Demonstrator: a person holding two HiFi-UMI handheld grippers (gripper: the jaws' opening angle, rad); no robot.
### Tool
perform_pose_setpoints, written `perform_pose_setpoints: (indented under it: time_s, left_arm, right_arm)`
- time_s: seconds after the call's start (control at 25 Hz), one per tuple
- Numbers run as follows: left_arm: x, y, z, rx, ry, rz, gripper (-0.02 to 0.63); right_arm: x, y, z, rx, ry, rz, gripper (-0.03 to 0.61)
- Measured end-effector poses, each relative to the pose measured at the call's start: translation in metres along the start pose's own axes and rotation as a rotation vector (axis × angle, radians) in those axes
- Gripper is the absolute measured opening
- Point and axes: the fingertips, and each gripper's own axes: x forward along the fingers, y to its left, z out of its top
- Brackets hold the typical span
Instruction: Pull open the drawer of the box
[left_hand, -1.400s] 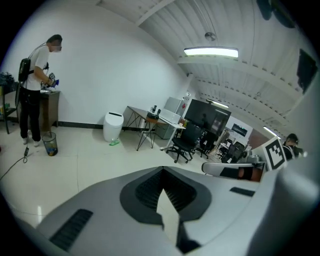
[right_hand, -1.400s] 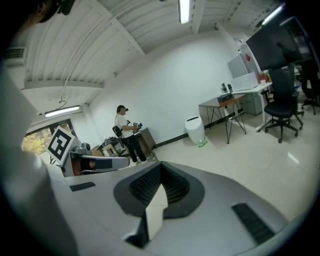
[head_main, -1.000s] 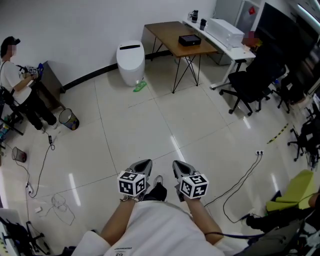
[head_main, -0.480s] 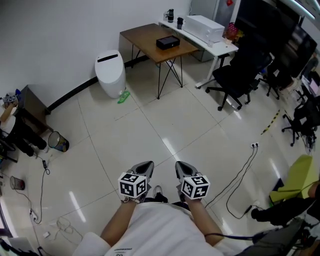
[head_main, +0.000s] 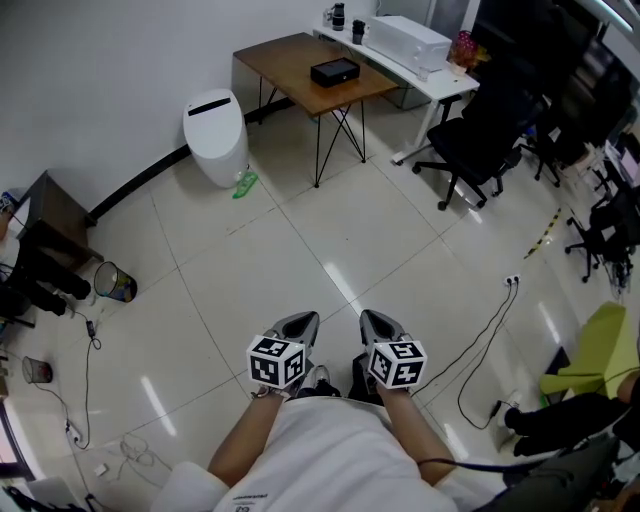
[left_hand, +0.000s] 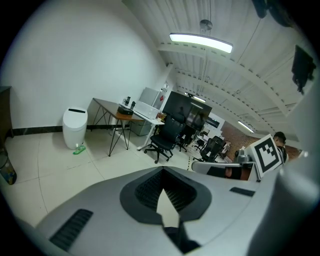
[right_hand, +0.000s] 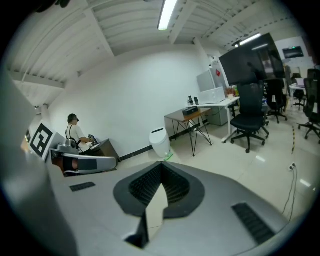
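Tiled office floor (head_main: 300, 250); small black box (head_main: 335, 71) atop wooden table (head_main: 288, 68); left gripper (head_main: 300, 322), right gripper (head_main: 380, 322) closed, empty.

Small flat black box (head_main: 335, 71), resting level on brown wooden tabletop (head_main: 290, 62) near white wall, drawer too distant to read.

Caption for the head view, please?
Person stands on tiled floor, left hand-held gripper and right hand-held gripper shut and empty, far from the wooden table holding a black box.
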Motion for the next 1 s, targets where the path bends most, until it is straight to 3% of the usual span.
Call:
perform_pose_setpoints:
  time_s: [0.4,0.64,1.0]
  left_arm:
    - [0.021,0.022,0.02,-0.033,-0.018,0.035,0.0]
    - [0.062,0.028,0.046,-0.015,-0.005,0.052,0.0]
    - [0.139,0.027,0.113,0.0,-0.04,0.058,0.0]
  right_arm:
    - [0.043,-0.007,0.009,0.005,0.053,0.067,-0.014]
    - [0.073,-0.037,0.045,-0.002,0.025,0.073,-0.014]
    - [0.115,-0.104,0.116,-0.011,-0.002,0.093,-0.014]
